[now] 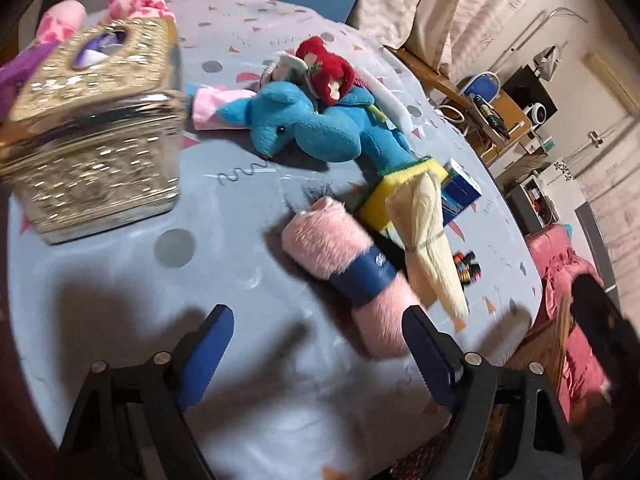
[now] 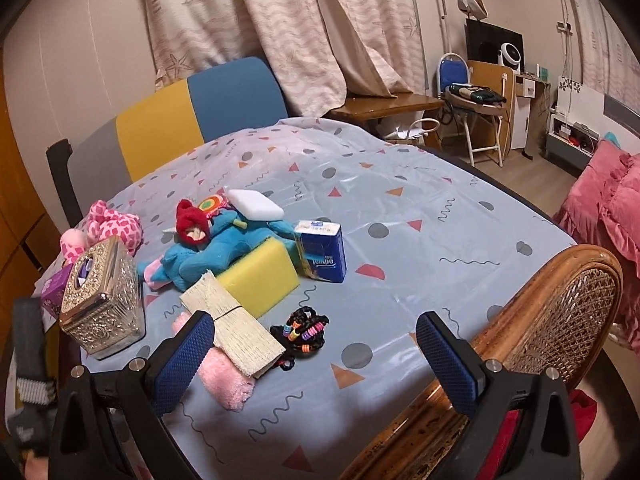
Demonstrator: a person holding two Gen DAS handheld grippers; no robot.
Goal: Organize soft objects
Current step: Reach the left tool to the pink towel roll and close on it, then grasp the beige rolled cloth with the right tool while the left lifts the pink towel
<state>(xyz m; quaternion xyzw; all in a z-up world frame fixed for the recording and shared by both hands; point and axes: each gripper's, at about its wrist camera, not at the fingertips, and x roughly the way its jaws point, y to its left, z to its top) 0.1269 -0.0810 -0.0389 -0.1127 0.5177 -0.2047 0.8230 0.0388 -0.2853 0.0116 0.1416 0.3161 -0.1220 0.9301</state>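
Note:
A rolled pink towel with a blue band (image 1: 344, 268) lies on the table, also in the right wrist view (image 2: 226, 376). A cream cloth (image 1: 424, 236) (image 2: 232, 320) lies across it. Behind are a yellow sponge (image 2: 260, 276), a blue plush elephant (image 1: 304, 124) (image 2: 200, 256) and a red plush (image 1: 330, 70) (image 2: 192, 220). My left gripper (image 1: 318, 344) is open, just in front of the towel's near end. My right gripper (image 2: 316, 352) is open and empty above the table's near side.
A silver tissue box (image 1: 96, 152) (image 2: 102, 300) stands at the left, with a pink plush (image 2: 114, 224) behind it. A Tempo tissue pack (image 2: 322, 250), a white sponge (image 2: 256, 204) and hair ties (image 2: 302, 330) lie nearby. A wicker chair (image 2: 552, 316) is at the near right.

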